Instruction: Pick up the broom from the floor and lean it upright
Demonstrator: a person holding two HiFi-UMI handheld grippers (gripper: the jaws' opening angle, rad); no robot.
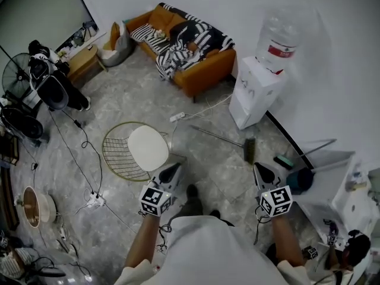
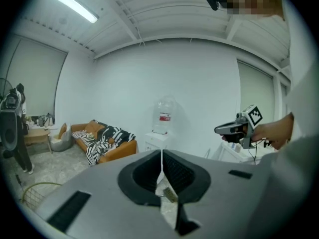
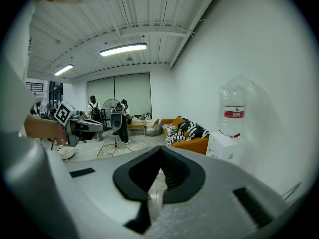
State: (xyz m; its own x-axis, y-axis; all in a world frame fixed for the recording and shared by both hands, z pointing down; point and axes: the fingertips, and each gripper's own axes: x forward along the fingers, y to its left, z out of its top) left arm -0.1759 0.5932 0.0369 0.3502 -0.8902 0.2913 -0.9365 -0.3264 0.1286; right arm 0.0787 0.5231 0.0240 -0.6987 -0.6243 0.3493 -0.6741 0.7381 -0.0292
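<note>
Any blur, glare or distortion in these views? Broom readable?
Head view: even light, broom readable, water bottle smeared, white wall behind it near blown out. Left gripper view: heavy fisheye, dark corners, strip light clipped. Right gripper view: same fisheye and vignette, ceiling lamp clipped, water bottle hazy against the wall.

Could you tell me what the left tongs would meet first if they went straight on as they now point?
Probably the dispenser, which stands straight beyond the left tongs; the broom lies lower, likely under that line. Depth is unclear.
</note>
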